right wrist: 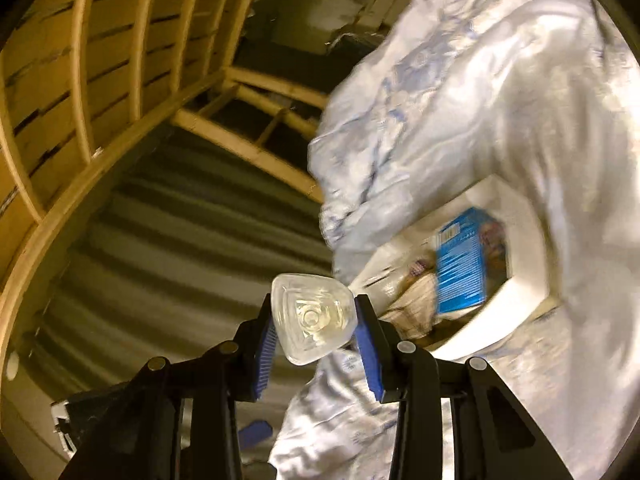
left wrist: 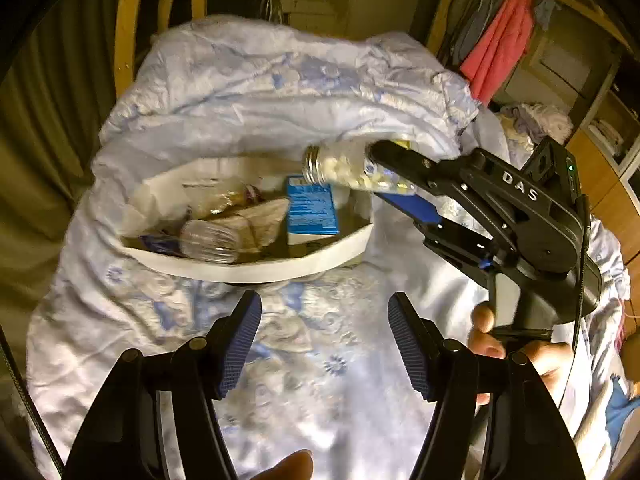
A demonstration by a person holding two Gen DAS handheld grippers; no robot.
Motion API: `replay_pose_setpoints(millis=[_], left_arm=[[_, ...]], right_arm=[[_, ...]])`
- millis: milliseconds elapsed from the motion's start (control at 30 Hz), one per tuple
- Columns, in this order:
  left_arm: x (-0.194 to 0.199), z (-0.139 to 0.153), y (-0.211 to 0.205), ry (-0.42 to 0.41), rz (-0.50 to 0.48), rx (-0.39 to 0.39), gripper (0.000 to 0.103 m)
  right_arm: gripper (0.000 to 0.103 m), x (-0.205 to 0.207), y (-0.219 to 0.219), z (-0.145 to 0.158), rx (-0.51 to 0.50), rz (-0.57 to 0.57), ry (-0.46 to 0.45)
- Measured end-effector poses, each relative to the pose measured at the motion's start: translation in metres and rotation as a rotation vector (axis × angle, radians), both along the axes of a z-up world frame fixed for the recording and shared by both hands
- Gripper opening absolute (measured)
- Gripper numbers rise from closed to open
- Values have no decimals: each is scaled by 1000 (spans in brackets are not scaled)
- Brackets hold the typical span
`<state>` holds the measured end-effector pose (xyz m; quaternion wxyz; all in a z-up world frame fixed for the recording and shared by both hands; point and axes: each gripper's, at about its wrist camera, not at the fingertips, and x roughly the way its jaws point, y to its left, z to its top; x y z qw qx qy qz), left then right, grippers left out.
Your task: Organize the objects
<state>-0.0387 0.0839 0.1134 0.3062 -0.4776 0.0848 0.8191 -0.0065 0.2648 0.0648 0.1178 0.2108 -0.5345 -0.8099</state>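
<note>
Right gripper: our right gripper (right wrist: 314, 326) clamps a clear plastic bottle of small white tablets with a silver screw cap (left wrist: 344, 168); in the right wrist view its blue ribbed pads (right wrist: 367, 344) press the bottle's transparent base from both sides.
Bottle position: we hold it lying sideways in the air, cap toward the white rectangular box (left wrist: 256, 270), above the box's near corner.
Left gripper: our left gripper (left wrist: 324, 344) stands open with nothing between its blue pads, above the quilt on the near side of the box.
Box contents: we see a blue printed carton (left wrist: 312, 210) standing at one end, a clear ribbed plastic bottle (left wrist: 210, 240) lying on its side, and crumpled wrappers.
Surface: the box rests on a pale blue floral quilt (left wrist: 260, 92).
Hand: our right hand (left wrist: 516, 350) grips the black handle.
</note>
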Motion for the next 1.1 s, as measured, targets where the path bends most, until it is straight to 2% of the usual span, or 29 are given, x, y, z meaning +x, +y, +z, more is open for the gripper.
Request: replay_pose_setpoints(millis=[100,200,300,433,533,633,700,767,800,967,1100], left_arm=[[-10,-11,14,-19,23,-5,65],[-22,-18,14,-38,61,29,65],[-34,-25,7,-43,101,43,65],[-41,-29,-4,23,144,23,63],[-37,-29,-11,93,163,9,62],[-26,-25,-15,156,182,0,62],[-17,-19,-16,176,183,20,62],[-3,-12,-15,224,184,28,62],[2,-10,-14,241,183,27,62],[34,0,-18,284,178,30,62],[52,-5,-32,222,188,70,62]], right_arm=[[35,-13,16,-15,-2,-44,-11],[35,-28,23,-30,-32,-68,-11],[35,-55,13,-42,7,-70,-24],[37,-83,-7,-61,87,-117,22],[38,-98,-22,-72,162,-17,-12],[41,-90,-23,-63,237,13,-32],[50,-80,-16,-50,274,-20,-65],[68,-66,-4,-35,311,-36,-73],[70,-56,1,-24,337,-34,-67],[72,-17,21,18,440,46,-40],[72,13,32,38,455,146,-17]])
